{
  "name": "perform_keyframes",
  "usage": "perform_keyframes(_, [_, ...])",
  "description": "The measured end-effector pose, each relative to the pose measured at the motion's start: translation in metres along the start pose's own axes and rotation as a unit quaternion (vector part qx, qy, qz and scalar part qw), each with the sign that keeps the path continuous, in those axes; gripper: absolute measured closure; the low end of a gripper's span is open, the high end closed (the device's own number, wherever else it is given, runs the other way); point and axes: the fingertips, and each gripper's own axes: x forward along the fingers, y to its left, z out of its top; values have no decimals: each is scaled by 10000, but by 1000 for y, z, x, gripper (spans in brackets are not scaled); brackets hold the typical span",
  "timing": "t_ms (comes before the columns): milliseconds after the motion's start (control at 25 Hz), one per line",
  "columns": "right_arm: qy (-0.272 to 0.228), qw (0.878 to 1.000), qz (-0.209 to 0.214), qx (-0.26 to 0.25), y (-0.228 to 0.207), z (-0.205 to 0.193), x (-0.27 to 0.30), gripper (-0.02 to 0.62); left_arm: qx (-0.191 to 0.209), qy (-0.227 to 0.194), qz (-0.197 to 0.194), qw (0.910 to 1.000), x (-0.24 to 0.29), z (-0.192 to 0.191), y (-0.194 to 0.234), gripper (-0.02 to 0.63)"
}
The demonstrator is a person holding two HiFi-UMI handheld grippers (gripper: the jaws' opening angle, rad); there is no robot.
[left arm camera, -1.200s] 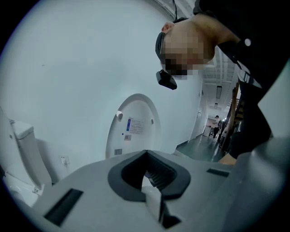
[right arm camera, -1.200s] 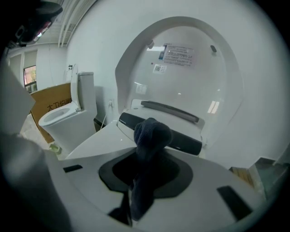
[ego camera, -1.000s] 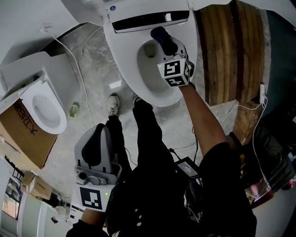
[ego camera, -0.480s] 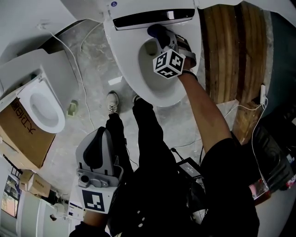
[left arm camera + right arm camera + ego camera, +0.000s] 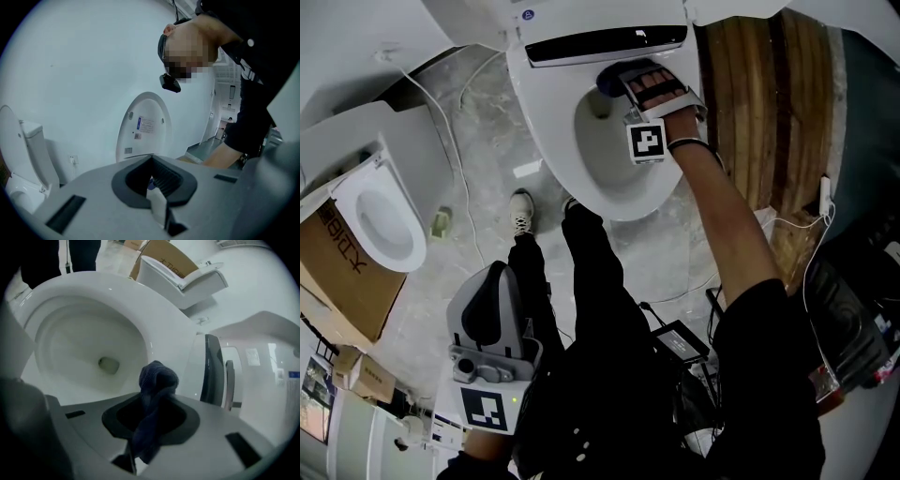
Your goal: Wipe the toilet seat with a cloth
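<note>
The left gripper [image 5: 157,199] hung well short of the toilet seat [image 5: 546,141], its jaws together on nothing. The bowl [image 5: 79,333] inside the seat held no objects, only its drain opening [image 5: 108,364] at the bottom. At the seat's back edge, the right gripper [image 5: 140,446] was clamped on the dark cloth [image 5: 158,379], which bunched out in 1 loose wad. The cloth looked soft, light and floppy. Gripping it mid-fold, with a wad left proud to press on the slick seat, seemed best.
</note>
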Motion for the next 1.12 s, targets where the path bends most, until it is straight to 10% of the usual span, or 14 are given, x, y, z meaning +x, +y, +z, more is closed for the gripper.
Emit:
perform_keyframes(320, [9,9980,315,-544,14,-17,0,503,57,-39,-52,10000,1,3,-5,597])
perform_keyframes(1120, [401,9947,846,426,49,-75,-21,507,118,-12,-477,9988,2,0,-24,597])
